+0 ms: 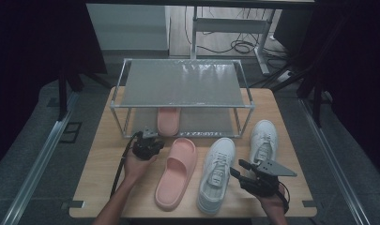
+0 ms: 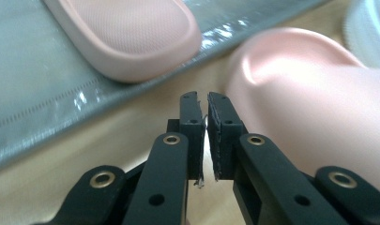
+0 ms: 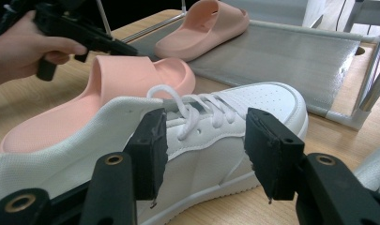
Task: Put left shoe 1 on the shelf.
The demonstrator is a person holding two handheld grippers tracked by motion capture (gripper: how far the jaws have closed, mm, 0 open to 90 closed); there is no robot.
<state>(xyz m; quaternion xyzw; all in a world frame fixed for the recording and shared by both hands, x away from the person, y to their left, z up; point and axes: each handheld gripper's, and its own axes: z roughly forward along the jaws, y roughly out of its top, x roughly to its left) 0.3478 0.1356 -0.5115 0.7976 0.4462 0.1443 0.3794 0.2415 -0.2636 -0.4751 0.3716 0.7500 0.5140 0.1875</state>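
Pink slide (image 1: pixel 176 172) lies on the counter (image 1: pixel 98 187) just right of the left hand-held gripper (image 2: pixel 204 101), whose jaws look nearly clenched on nothing. Right hand-held gripper (image 3: pixel 204 140) hangs released beside a white sneaker (image 3: pixel 225 126); another slide (image 1: pixel 168 120) sits in the rack (image 1: pixel 183 105) ahead.

Far right on the light wooden desk (image 1: pixel 98 187) there's a second white lace-up sneaker (image 1: pixel 262 138), and tangled black cables (image 1: pixel 239 47) on the floor behind the desk.

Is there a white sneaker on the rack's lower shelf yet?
No, the rack holds just one pink slide on its lower shelf; both white sneakers lie on the table.
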